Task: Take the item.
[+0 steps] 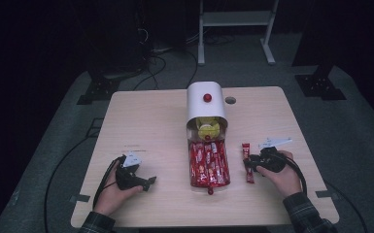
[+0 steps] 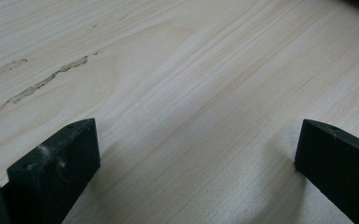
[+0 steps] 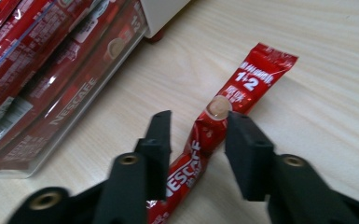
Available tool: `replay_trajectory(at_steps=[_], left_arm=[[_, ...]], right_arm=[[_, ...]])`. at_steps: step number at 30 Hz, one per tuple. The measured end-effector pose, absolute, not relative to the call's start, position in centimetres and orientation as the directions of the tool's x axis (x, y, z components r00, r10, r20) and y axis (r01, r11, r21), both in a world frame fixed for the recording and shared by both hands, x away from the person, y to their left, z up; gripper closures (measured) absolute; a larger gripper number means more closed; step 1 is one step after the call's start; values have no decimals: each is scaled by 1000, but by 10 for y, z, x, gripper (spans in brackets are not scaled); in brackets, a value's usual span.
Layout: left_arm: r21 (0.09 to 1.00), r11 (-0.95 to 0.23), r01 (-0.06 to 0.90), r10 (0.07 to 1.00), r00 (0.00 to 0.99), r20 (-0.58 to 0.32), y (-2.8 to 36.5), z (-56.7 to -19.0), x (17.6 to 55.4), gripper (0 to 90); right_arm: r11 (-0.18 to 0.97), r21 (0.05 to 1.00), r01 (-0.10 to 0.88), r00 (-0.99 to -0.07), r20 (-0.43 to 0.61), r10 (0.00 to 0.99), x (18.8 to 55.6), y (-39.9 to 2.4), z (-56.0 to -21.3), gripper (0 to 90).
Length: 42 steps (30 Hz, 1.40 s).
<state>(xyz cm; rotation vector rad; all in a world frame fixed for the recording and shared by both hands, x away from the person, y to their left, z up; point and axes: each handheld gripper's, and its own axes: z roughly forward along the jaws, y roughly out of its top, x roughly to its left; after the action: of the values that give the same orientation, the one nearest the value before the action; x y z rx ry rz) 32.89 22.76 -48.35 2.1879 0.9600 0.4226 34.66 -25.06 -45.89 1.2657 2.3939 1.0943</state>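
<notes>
Right gripper point(image 3: 193, 140): jaws spread, straddling loose coffee stick point(image 3: 214, 140) flat on table point(image 1: 141, 126), not yet pinched | stick's long axis running ahead between jaws | tray of sticks point(image 1: 209, 164) beside it | left gripper point(image 2: 191, 163): spread, well apart.

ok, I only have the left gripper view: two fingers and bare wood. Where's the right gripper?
Observer: The right gripper is at a loose red Nescafe stick lying on the table, one finger on each side of it.
Operator: Closed on it?
Observer: Not fully. In the right gripper view one finger touches the stick; a gap shows at the other.
Operator: Where did the stick come from?
Observer: Can't tell, but beside it a clear drawer packed with the same red sticks is pulled out of a white box.
</notes>
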Motion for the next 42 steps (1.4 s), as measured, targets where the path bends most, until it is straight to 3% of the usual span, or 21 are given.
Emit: replay_trajectory(at_steps=[4, 10, 32, 42], left_arm=[[712, -480, 512, 740, 672, 16, 228, -483, 329, 0], [712, -481, 512, 740, 672, 17, 228, -483, 329, 0], [712, -482, 510, 739, 673, 19, 228, -483, 329, 0], [715, -478, 511, 741, 671, 16, 227, -484, 329, 0]], right_arm=[[347, 726, 594, -600, 112, 792, 345, -251, -458, 427], [314, 756, 574, -574, 98, 813, 341, -260, -452, 336], [241, 765, 597, -459, 80, 885, 329, -318, -454, 291], [252, 713, 655, -406, 51, 912, 337, -332, -472, 242]])
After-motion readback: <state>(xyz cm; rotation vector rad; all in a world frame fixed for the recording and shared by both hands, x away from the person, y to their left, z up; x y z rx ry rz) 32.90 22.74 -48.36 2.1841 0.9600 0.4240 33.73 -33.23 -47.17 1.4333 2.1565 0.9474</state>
